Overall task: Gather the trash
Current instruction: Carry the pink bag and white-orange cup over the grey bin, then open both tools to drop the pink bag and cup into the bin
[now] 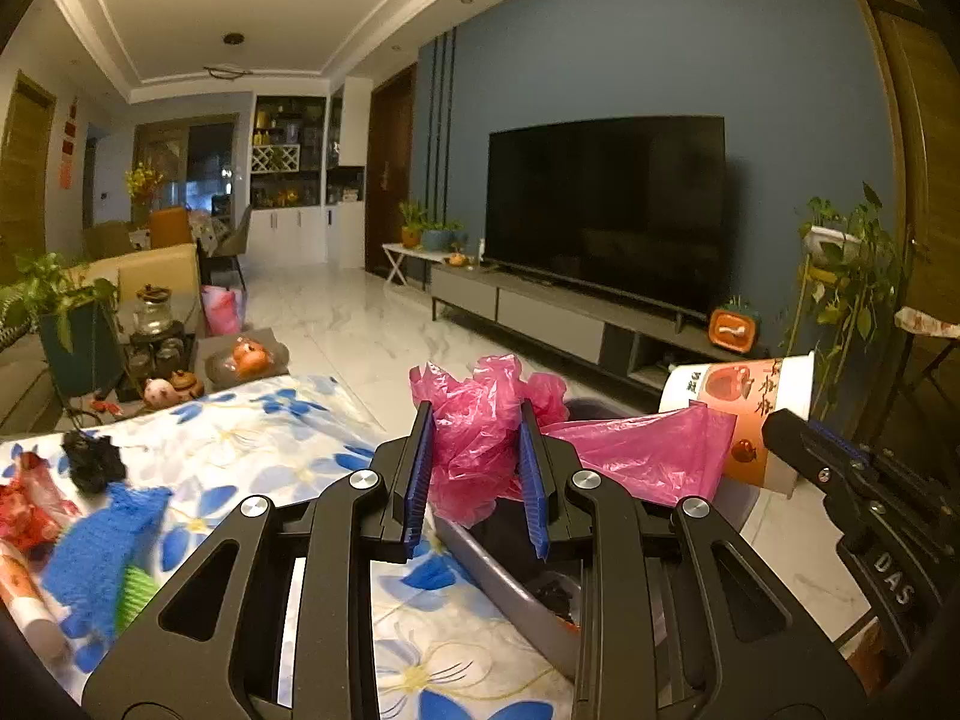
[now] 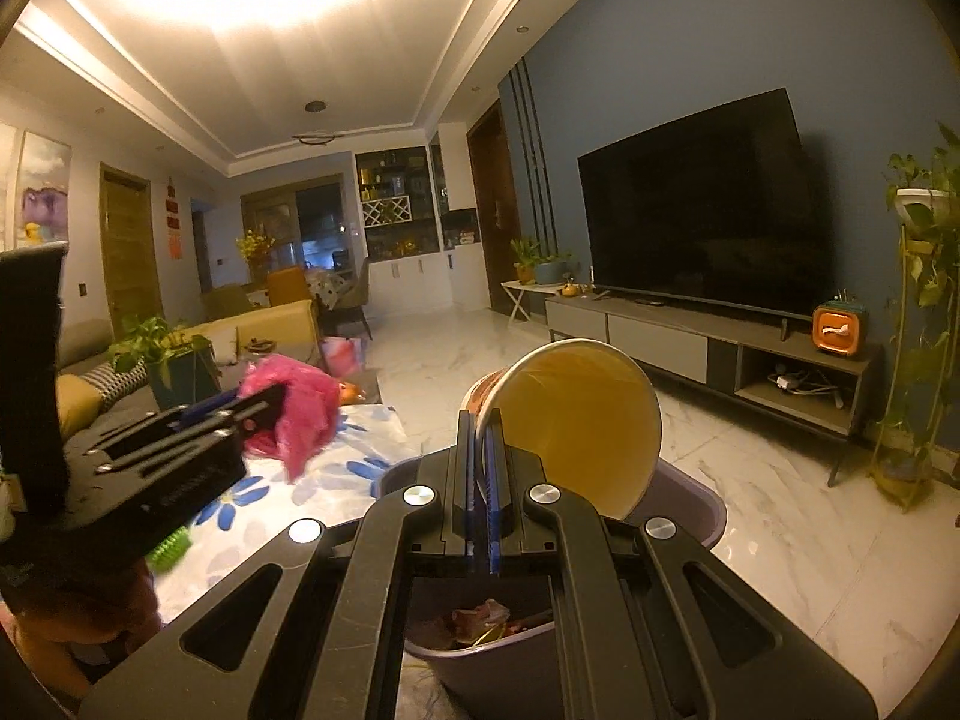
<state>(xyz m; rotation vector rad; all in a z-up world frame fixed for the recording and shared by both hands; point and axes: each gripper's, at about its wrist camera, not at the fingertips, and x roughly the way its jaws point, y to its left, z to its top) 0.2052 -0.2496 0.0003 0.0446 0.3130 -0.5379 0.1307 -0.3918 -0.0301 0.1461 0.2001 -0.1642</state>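
The grey trash bin (image 2: 696,510) sits at six o'clock under both grippers, beside the floral tablecloth (image 1: 252,432), so each load can drop straight in. The paper noodle cup (image 2: 576,420), mouth toward the camera, is pinched by its rim in the right gripper (image 2: 480,438), jaws together on the thin wall. At twelve o'clock, the left gripper (image 1: 477,450) clamps a crumpled pink plastic bag (image 1: 474,420), jaws slightly apart around it.
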